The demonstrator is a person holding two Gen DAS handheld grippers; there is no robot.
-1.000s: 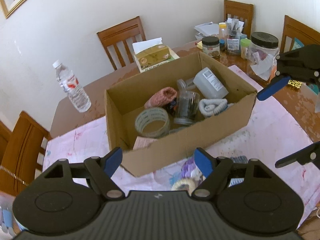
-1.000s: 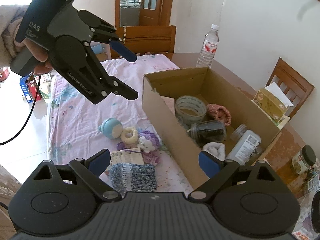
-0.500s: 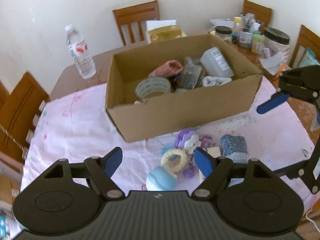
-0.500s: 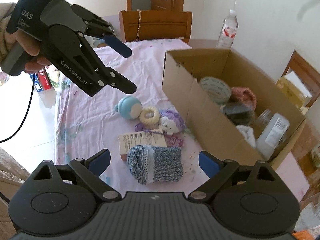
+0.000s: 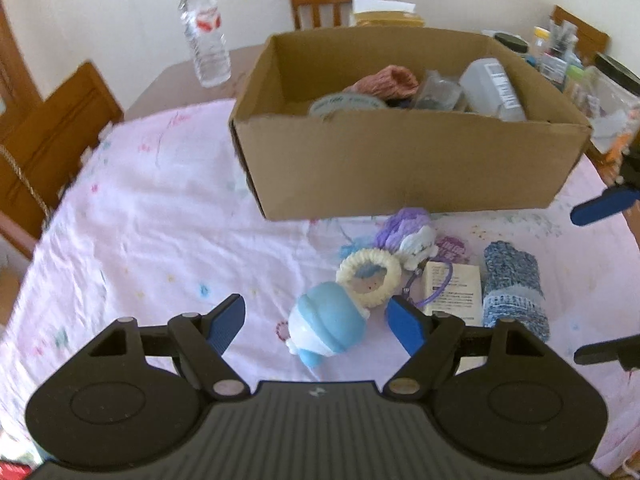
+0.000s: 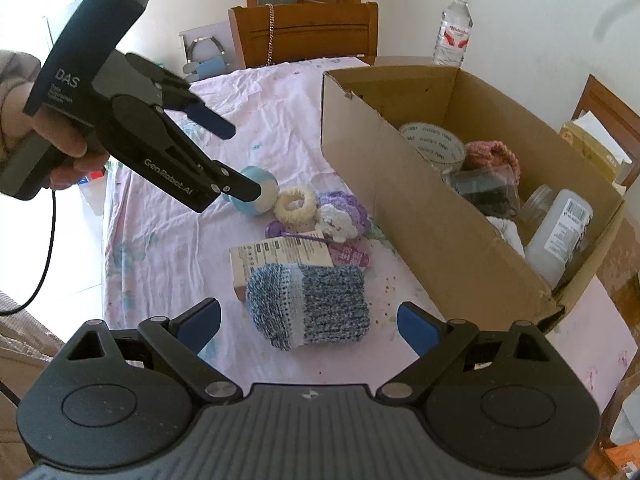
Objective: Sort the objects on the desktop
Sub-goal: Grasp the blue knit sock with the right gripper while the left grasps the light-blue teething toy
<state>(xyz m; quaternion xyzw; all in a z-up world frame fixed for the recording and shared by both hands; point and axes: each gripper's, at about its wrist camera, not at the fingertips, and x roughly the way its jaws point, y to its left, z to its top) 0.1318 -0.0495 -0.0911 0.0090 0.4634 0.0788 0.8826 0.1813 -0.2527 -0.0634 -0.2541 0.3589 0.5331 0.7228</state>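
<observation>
Cardboard box (image 5: pixel 400 168), beyond both claws, holds a tape roll (image 6: pixel 434 146) (among other items). Blue knitted roll (image 6: pixel 316 304) lies between the gaping, empty jaws of the right gripper (image 6: pixel 308 322). Blue-and-white toy (image 5: pixel 326 326) sits between the parted, untouching jaws of the left gripper (image 5: pixel 316 322).

Both tools are matte black with blue fingertip pads and silver pivot screws, the left gripper (image 6: pixel 228 160) lettered "DAS" and "GenRobot.AI" in white, a black cable trailing below, a beige sleeve (image 6: pixel 16 76) behind.
</observation>
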